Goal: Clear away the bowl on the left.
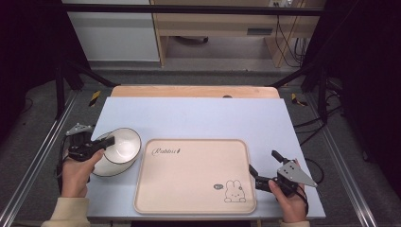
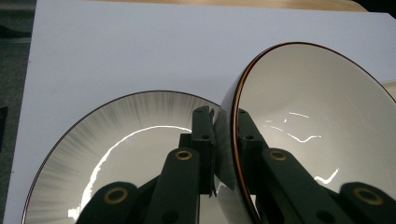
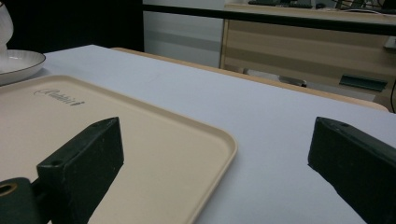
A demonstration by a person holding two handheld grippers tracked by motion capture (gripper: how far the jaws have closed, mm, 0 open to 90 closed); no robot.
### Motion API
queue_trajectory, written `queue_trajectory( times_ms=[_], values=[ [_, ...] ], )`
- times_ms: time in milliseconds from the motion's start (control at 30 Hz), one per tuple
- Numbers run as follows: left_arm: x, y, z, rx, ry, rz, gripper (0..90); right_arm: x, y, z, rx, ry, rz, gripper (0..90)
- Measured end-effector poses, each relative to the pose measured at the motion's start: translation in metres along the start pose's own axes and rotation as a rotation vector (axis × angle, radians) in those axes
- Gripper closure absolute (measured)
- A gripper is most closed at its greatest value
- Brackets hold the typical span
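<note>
Landmark: the beige rabbit-print tray [image 1: 194,175], lying on the pale blue table cover [image 1: 198,116] at its near edge.

Left of the tray, just beside its far-left corner, the left gripper [image 1: 106,141] has its jaws clamped on the rim of a white bowl [image 1: 124,143] with a dark brown edge. The bowl is tilted above a white plate [image 1: 106,166] with grey radial streaks. In the left gripper view one jaw sits inside the bowl [image 2: 317,135] and one outside. Whether the bowl's base touches the plate [image 2: 116,140] cannot be determined; the jaws hide the contact area.

Right of the tray, beside its near-right corner, the right gripper [image 1: 262,170] has its jaws spread wide, holding nothing. In the right gripper view one jaw stands over the tray [image 3: 154,140]; the plate [image 3: 18,63] is cut off at the left edge.
</note>
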State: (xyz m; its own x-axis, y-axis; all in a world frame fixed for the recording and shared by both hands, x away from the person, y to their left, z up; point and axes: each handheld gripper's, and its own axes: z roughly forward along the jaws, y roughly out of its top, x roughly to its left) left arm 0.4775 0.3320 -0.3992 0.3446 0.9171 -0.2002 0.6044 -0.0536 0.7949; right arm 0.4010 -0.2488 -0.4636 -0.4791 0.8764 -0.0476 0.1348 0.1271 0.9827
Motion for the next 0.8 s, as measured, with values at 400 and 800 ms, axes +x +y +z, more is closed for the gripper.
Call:
queue_trajectory(
  times_ms=[400, 800],
  values=[
    [-0.021, 0.009, -0.003, -0.026, -0.112, -0.003, 81.6, 0.0, 0.0, 0.0, 0.002, 0.003, -0.005, 3.5],
    [-0.036, 0.011, -0.001, -0.012, -0.118, 0.046, 81.5, 0.0, 0.0, 0.001, 0.001, 0.002, -0.004, 3.5]
  ],
)
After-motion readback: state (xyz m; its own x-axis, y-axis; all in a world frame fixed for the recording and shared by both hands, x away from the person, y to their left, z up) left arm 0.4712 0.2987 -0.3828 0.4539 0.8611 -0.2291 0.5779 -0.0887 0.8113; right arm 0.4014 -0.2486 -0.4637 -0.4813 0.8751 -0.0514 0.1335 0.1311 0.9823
